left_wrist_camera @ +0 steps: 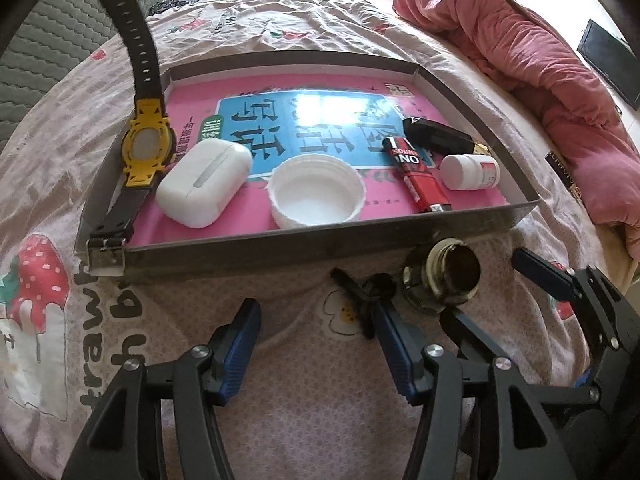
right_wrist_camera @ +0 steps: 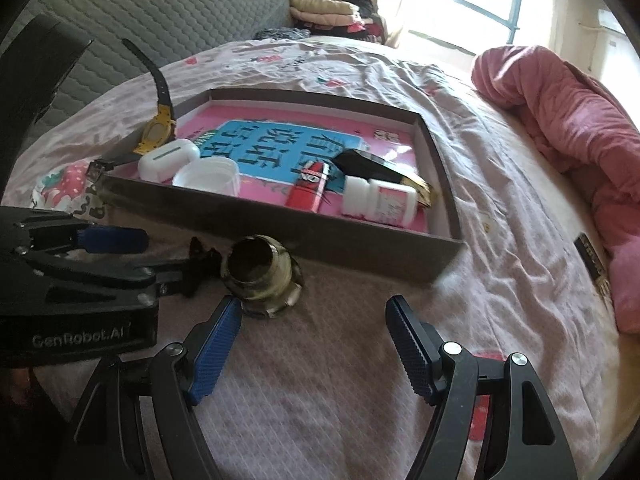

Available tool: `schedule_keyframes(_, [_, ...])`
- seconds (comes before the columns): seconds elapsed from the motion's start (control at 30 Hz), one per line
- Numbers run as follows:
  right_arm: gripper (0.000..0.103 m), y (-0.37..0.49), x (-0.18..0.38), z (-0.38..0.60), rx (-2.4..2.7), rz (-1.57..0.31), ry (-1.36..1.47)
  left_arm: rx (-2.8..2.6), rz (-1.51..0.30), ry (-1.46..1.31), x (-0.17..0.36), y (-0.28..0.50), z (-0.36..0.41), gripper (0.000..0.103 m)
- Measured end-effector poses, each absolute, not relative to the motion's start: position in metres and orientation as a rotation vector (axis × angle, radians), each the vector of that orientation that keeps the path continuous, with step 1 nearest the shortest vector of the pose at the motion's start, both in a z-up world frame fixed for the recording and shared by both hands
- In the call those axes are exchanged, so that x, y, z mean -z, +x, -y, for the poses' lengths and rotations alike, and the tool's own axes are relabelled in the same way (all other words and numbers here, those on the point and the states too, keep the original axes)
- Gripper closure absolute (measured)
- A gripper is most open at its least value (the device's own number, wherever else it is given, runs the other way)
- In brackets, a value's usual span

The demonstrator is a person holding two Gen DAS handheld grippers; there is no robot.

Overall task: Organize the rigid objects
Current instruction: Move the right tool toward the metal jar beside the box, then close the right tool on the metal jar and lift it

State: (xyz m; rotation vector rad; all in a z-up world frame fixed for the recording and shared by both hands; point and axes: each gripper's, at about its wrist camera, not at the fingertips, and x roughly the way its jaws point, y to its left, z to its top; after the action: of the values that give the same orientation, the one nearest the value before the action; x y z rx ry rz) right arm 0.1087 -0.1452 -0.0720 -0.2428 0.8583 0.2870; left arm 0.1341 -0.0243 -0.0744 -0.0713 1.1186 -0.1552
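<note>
A shallow grey box [left_wrist_camera: 304, 245] [right_wrist_camera: 280, 236] with a pink book as its floor lies on the bed. In it are a yellow watch [left_wrist_camera: 146, 148], a white earbud case [left_wrist_camera: 204, 182], a white cap [left_wrist_camera: 318, 192], a red battery [left_wrist_camera: 416, 178], a white pill bottle [left_wrist_camera: 470, 172] and a black case [left_wrist_camera: 436, 136]. A brass threaded fitting [left_wrist_camera: 444, 280] [right_wrist_camera: 260, 276] and a small black key-like piece [left_wrist_camera: 366, 294] [right_wrist_camera: 200, 266] lie on the sheet in front of the box. My left gripper [left_wrist_camera: 316, 312] is open beside the black piece. My right gripper [right_wrist_camera: 314, 308] is open, its left finger by the fitting.
A bunched pink quilt [left_wrist_camera: 532, 72] [right_wrist_camera: 568, 128] lies at the right. A grey padded headboard [right_wrist_camera: 168, 8] stands at the far left. Folded clothes [right_wrist_camera: 328, 10] sit at the back. The patterned bedsheet [left_wrist_camera: 304, 360] spreads under both grippers.
</note>
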Motion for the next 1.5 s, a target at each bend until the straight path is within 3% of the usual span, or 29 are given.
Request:
schedule_keyframes(0.5, [0.029,0.128,0.081,0.135,-0.339,-0.843,-0.227,0.179,-1.119,-0.074,0.075,0.136,0.022,0.044])
schedule_keyframes(0.6, [0.035,0.128,0.081,0.138,-0.355,-0.844,-0.213,0.182,-1.117,-0.082,0.075,0.137,0.025,0.044])
schedule_keyframes(0.67, [0.051,0.127,0.080,0.137,-0.383,-0.840,-0.218,0.182,-1.116,-0.091,0.074,0.138,0.025,0.044])
schedule_keyframes(0.73, [0.059,0.125,0.079,0.134,-0.393,-0.840,-0.235,0.182,-1.115,-0.095,0.075,0.139,0.026,0.044])
schedule_keyframes(0.9, [0.061,0.123,0.078,0.139,-0.412,-0.851,-0.212,0.200,-1.117,-0.112,0.075,0.137,0.027,0.044])
schedule_keyframes(0.97, [0.066,0.121,0.076,0.141,-0.423,-0.848,-0.207,0.212,-1.115,-0.125,0.075,0.138,0.028,0.044])
schedule_keyframes(1.17, [0.066,0.118,0.075,0.147,-0.410,-0.853,-0.219,0.212,-1.107,-0.117,0.077,0.139,0.031,0.046])
schedule_keyframes(1.33, [0.066,0.119,0.076,0.150,-0.402,-0.856,-0.213,0.209,-1.098,-0.102,0.077,0.141,0.035,0.058])
schedule_keyframes(1.5, [0.065,0.121,0.078,0.151,-0.398,-0.855,-0.201,0.196,-1.095,-0.108,0.080,0.144,0.035,0.061])
